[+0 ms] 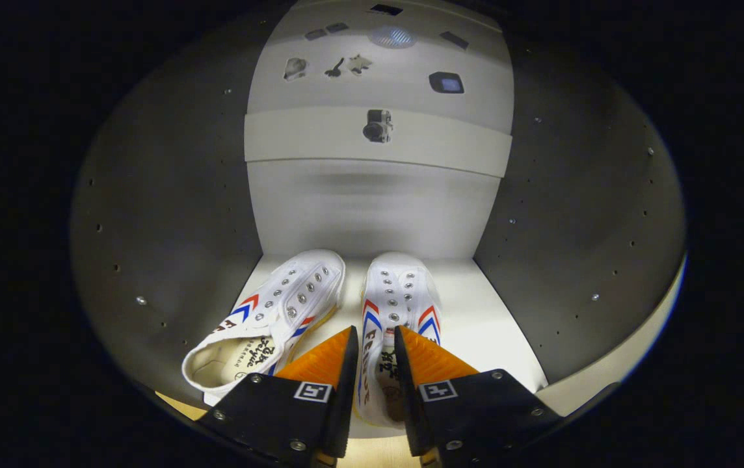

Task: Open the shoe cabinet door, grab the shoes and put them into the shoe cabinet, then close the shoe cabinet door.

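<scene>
Gripper view: gripper (375,341) fingers pinch right shoe (398,305) wall inside cabinet (170,214); left shoe (274,312) beside left finger. Placing step; next, release, withdraw, close door.

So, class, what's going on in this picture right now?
A hand-held gripper reaches into the open shoe cabinet. Two white sneakers lie side by side on the cabinet floor. The gripper's fingers sit on either side of the right sneaker, at its heel end; whether they press on it is unclear. The left sneaker lies tilted just beside the fingers.
</scene>
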